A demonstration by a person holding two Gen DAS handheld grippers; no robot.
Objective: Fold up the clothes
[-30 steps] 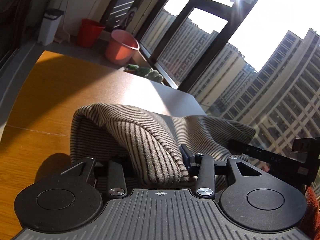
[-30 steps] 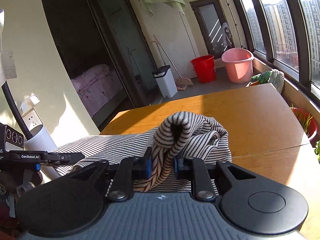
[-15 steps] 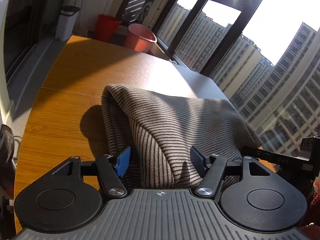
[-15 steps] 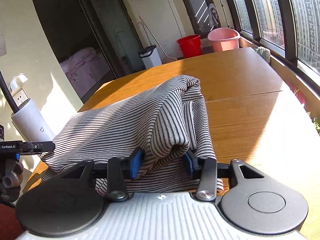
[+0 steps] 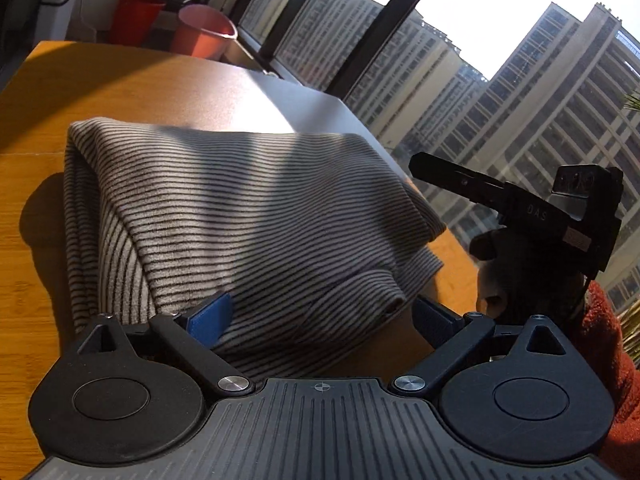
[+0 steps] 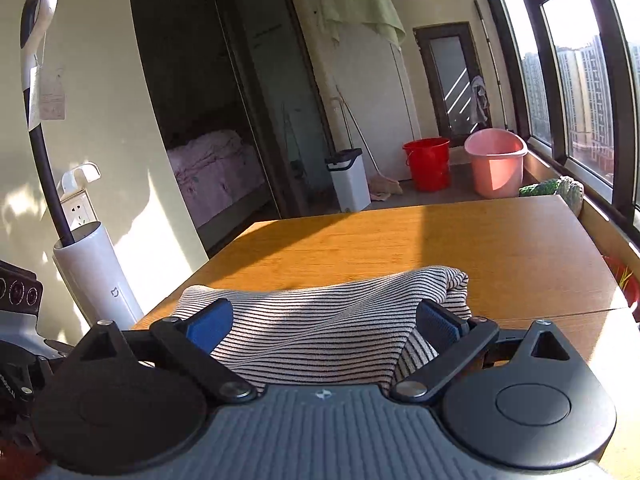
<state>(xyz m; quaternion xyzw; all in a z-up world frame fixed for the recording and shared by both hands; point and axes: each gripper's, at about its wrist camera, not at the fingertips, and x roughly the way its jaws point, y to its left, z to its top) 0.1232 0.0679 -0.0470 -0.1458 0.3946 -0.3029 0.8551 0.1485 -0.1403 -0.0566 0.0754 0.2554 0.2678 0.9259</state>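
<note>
Striped garment folded in a low bundle on a wooden table, both grippers spread wide around its near edge.

From the left wrist camera, the left gripper has its blue-padded fingers far apart, the cloth lying loose between them, not pinched. The bundle's long axis runs from about 8 o'clock to 2 o'clock, its folded corner pointing toward the window side. From the right wrist camera, the right gripper is likewise spread, cloth slack between its fingers; here the garment stretches left to right, 9 to 3 o'clock. A red bucket and pink bucket stand on the floor beyond, near 1 o'clock.
</note>
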